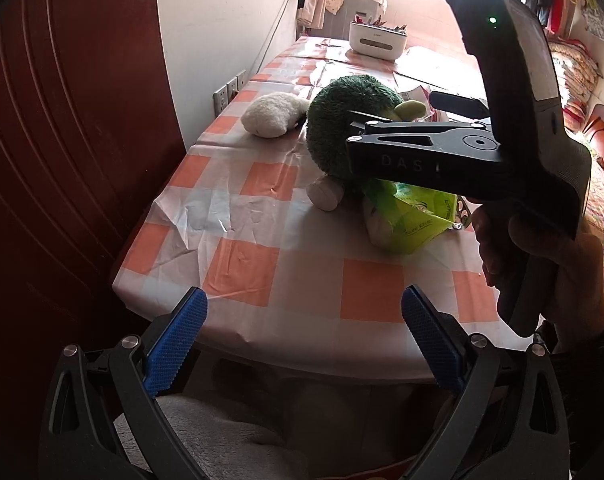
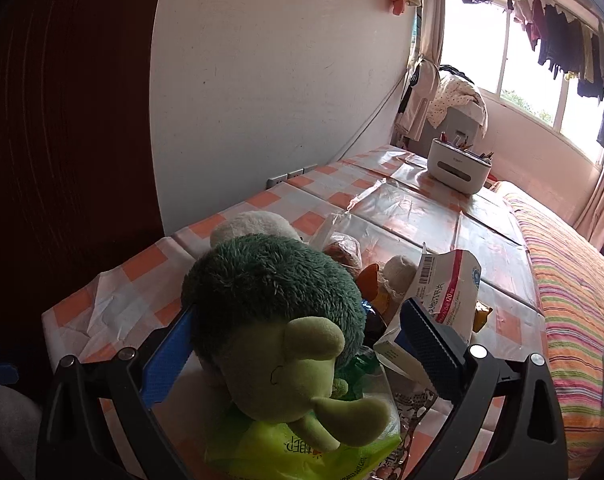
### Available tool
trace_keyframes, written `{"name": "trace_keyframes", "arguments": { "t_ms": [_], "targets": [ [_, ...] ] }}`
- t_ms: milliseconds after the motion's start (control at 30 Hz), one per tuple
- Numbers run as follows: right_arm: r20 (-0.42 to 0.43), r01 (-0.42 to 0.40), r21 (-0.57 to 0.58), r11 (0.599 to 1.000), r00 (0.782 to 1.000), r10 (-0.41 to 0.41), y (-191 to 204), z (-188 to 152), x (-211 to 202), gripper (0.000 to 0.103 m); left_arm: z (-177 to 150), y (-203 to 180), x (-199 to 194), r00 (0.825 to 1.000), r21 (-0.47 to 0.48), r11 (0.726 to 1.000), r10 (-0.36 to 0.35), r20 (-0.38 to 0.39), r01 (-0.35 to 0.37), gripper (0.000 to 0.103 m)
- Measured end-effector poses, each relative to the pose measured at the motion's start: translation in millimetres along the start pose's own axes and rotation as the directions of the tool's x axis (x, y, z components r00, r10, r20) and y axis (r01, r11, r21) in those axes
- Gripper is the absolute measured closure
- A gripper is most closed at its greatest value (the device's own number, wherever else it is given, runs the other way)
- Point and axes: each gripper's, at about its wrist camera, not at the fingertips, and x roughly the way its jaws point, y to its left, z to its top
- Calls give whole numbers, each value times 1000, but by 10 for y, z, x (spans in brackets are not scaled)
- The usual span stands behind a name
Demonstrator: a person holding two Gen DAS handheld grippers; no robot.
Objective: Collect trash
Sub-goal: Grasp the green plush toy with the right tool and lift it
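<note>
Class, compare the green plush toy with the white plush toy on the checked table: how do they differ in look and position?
The green plush toy has dark shaggy green fur; the white plush toy is plain cream. The green one is bulkier and stands taller; the white one lies low, nearer the wall. Both are soft toys on the checked tablecloth.

Two plush toys point(image 1: 342, 128) point(image 1: 272, 114); one green bag point(image 1: 414, 216); one white box point(image 2: 458, 164)
</note>
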Motion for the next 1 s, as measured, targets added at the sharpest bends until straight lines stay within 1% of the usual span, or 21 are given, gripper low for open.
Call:
{"name": "trace_keyframes", "arguments": {
  "t_ms": [33, 133, 200, 233, 267, 300, 333, 367, 467, 600, 700, 800, 833, 933, 1000],
  "targets": [
    [-25, -23, -1, 1000, 999, 23, -1, -5, 69, 7, -2, 11, 21, 1000, -4, 1000, 0, -4, 0, 7],
    [-57, -79, 41, 996, 995, 82, -42, -52, 129, 7, -9, 28, 60, 1000, -16, 1000, -4, -22, 4, 7],
    [-82, -123, 61, 990, 988, 128, -67, -134, 162, 7, -20, 23, 78, 1000, -17, 1000, -4, -28, 4, 7],
    [-86, -143, 85, 986, 985, 150, -100, -177, 168, 9, -23, 24, 91, 1000, -17, 1000, -3, -31, 3, 7],
    [-90, -177, 109, 978, 978, 187, -133, -214, 167, 21, -24, 21, 107, 999, -18, 1000, -3, -35, 3, 7],
    [-86, -189, 130, 973, 976, 201, -161, -235, 150, 23, -25, 18, 119, 999, -19, 1000, -4, -38, 3, 7],
    [-79, -193, 141, 971, 976, 205, -186, -250, 119, 28, -29, 14, 137, 999, -22, 1000, -3, -44, 2, 7],
    [-72, -192, 144, 971, 976, 204, -198, -259, 85, 32, -30, 9, 158, 999, -25, 1000, -2, -51, 1, 7],
    [-40, -196, 152, 969, 978, 204, -245, -296, -52, 36, -27, -14, 205, 998, -29, 1000, -7, -62, 5, 7],
    [43, -208, 184, 961, 978, 204, -403, -329, -361, 37, 3, -79, 263, 998, -13, 1000, 9, -60, -10, 7],
    [121, -201, 220, 955, 977, 178, -575, -395, -681, 37, 56, -159, 308, 998, -10, 1000, -13, -59, 12, 7],
    [179, -169, 262, 950, 976, 124, -762, -510, -933, 37, 148, -276, 400, 994, -6, 998, -68, -87, 67, 7],
    [193, -160, 285, 945, 975, 107, -820, -569, -1009, 37, 191, -323, 447, 990, -15, 995, -99, -101, 98, 7],
    [210, -143, 358, 923, 975, 70, -992, -763, -1154, 37, 303, -448, 584, 972, -56, 982, -185, -147, 179, 7],
    [207, -131, 401, 907, 977, 49, -1090, -904, -1215, 36, 376, -482, 672, 955, -107, 968, -242, -170, 226, 7]
  ]
}}
